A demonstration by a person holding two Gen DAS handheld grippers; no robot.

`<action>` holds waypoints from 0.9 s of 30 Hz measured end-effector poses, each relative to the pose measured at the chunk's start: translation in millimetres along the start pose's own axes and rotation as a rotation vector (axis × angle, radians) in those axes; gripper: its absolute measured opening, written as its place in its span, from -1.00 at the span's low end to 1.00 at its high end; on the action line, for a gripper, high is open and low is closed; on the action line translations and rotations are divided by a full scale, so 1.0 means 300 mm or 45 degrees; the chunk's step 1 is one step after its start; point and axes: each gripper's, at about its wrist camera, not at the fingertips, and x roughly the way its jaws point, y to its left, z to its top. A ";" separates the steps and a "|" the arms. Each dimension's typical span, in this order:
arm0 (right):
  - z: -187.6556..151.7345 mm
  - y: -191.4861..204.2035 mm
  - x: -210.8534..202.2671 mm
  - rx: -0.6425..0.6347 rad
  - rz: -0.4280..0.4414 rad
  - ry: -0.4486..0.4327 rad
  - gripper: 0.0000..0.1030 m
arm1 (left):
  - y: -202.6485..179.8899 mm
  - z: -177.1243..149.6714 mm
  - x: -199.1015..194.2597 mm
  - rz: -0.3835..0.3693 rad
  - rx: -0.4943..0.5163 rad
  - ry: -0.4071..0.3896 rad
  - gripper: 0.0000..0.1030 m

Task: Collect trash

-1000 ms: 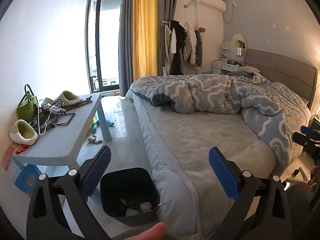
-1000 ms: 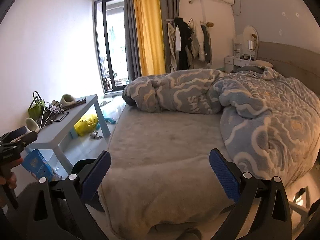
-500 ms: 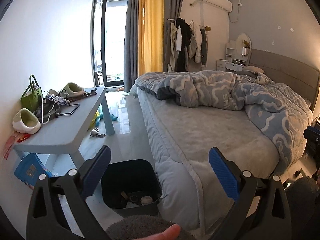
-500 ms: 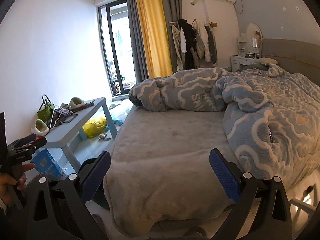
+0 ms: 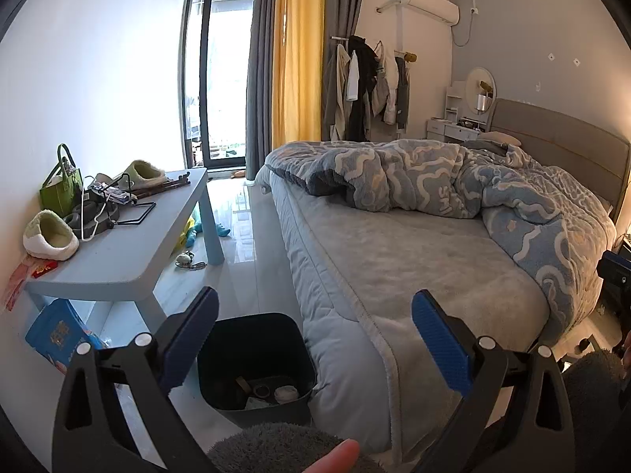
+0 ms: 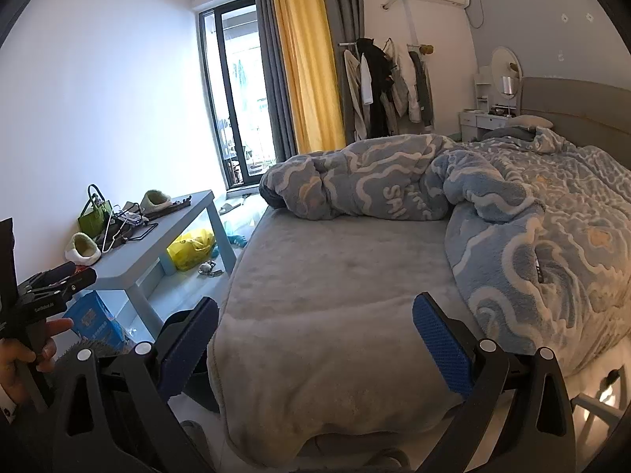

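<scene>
At lower centre, both tongs, left tongs [image 5: 314,341] and right tongs [image 6: 315,341], are hanging open and empty while the bin [image 5: 256,366] is holding little trash, leaving collection mostly undone.

**Lettering on the quilt and the handheld tool**

White letters reading "SAI" are showing on the blue wave-patterned quilt [image 6: 398,193] bunched at the far end of the bed; further letters are folding out of sight. Small pale print is sitting on the black body of the left gripper [image 6: 43,307] at the near left, too blurred to read. The blue box [image 5: 55,335] under the table is carrying print too small to make out.
</scene>
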 end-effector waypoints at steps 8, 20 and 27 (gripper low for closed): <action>-0.001 0.012 0.001 -0.012 -0.001 0.008 0.94 | 0.004 0.001 -0.001 -0.001 -0.002 0.000 0.94; 0.001 0.007 0.001 -0.007 0.000 0.009 0.94 | 0.005 0.001 0.000 -0.002 0.000 0.000 0.94; 0.001 0.007 0.001 -0.007 0.001 0.010 0.94 | 0.006 0.001 0.000 -0.002 0.001 -0.001 0.94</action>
